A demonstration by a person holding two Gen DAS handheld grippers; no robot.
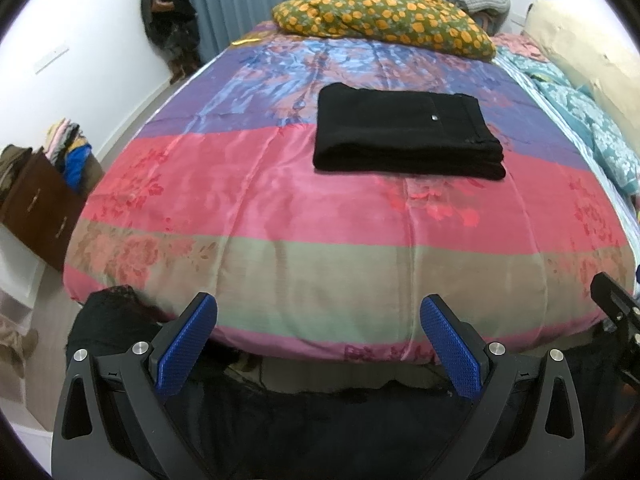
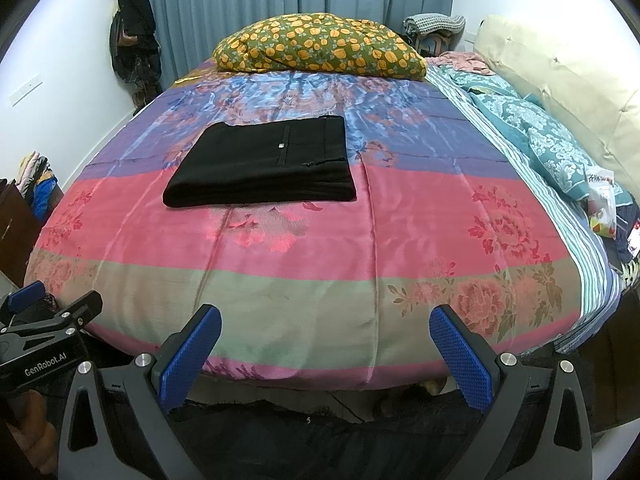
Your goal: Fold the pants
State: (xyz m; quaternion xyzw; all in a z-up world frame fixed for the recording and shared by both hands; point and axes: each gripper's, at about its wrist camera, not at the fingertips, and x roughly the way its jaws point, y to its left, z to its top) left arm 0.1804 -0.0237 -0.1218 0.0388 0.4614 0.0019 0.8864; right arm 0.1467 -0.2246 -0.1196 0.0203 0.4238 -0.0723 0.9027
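Black pants [image 1: 406,132] lie folded into a neat rectangle in the middle of the striped satin quilt [image 1: 280,220], waistband to the right, a small metal button on top. The right wrist view shows the same pants [image 2: 264,162] left of centre on the quilt [image 2: 400,220]. My left gripper [image 1: 318,308] hovers open at the bed's near edge, well short of the pants, with nothing between its blue pads [image 1: 186,346]. My right gripper [image 2: 326,318] is likewise open and empty at the near edge. The left gripper's body [image 2: 44,332] appears at the lower left of the right wrist view.
A floral pillow [image 1: 384,16] lies at the head of the bed. Teal bedding [image 2: 532,136] and a cream headboard [image 2: 560,80] run along the right side. A brown cabinet [image 1: 36,208] with piled clothes stands on the left. Dark clothes hang by the curtain [image 2: 132,28].
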